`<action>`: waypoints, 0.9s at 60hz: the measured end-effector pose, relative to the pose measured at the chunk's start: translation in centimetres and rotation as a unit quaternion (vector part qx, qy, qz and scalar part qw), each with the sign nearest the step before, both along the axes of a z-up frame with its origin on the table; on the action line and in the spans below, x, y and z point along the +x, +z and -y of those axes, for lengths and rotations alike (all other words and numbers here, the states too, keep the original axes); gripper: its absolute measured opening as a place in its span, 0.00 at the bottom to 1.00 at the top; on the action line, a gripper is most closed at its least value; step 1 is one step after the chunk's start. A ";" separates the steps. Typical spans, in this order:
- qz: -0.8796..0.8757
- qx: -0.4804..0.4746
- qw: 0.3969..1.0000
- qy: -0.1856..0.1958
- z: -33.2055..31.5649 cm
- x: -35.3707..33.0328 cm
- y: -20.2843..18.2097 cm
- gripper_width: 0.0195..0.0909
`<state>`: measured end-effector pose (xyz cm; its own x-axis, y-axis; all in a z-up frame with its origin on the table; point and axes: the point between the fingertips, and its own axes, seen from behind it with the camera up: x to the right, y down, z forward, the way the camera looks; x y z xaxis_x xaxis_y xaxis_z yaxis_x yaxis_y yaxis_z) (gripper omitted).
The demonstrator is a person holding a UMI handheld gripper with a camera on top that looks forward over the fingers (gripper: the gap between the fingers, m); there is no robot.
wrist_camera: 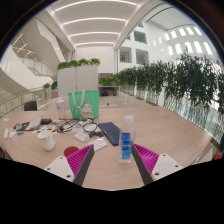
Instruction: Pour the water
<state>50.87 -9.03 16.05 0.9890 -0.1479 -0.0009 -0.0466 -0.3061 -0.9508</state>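
Gripper view, first item. What stood at the fingers?

- Inspector: The gripper was open, its two pink pads spread wide apart and pressing on nothing. A clear water bottle with a blue label stood upright on the wooden worktop, just ahead of the fingers and nearer the right one, with a gap on either side.

- Clerk: And the receiving vessel?

- Inspector: A white cup stood on the worktop, well to the left of the bottle. A red round object lay just beside the left finger; I could not tell what it was.

- Clerk: Anything further back?

- Inspector: A dark keyboard lay beyond the bottle, with cables and small gear to its left. A green bag stood at the far edge, with planters behind.
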 end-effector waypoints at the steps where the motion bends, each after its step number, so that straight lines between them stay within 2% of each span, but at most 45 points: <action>1: -0.001 0.001 1.000 -0.004 -0.8 0.8 -0.6 0.88; 6: -0.003 -0.002 1.000 -0.015 -4.4 3.7 -3.7 0.88; 13: 0.009 -0.017 1.000 -0.010 -8.8 5.7 -8.1 0.88; 22: 0.013 0.014 1.000 -0.022 -13.2 7.8 -9.5 0.87; 24: 0.012 0.016 0.999 -0.025 -14.1 8.0 -9.8 0.80; 28: 0.000 0.006 0.999 -0.031 -15.6 8.2 -10.8 0.46; 29: -0.006 0.006 0.999 -0.031 -15.9 7.8 -11.0 0.43; 36: -0.012 0.017 0.998 -0.053 -16.8 8.1 -10.8 0.41; 37: -0.011 0.018 0.998 -0.053 -17.0 7.9 -10.7 0.38; 49: -0.035 -0.008 0.999 -0.034 -17.8 5.7 -11.1 0.34; 54: -0.057 -0.011 0.998 -0.033 -17.7 4.5 -9.8 0.29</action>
<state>55.40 8.67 6.25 0.9706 -0.2146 -0.1093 -0.1753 -0.3185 -0.9316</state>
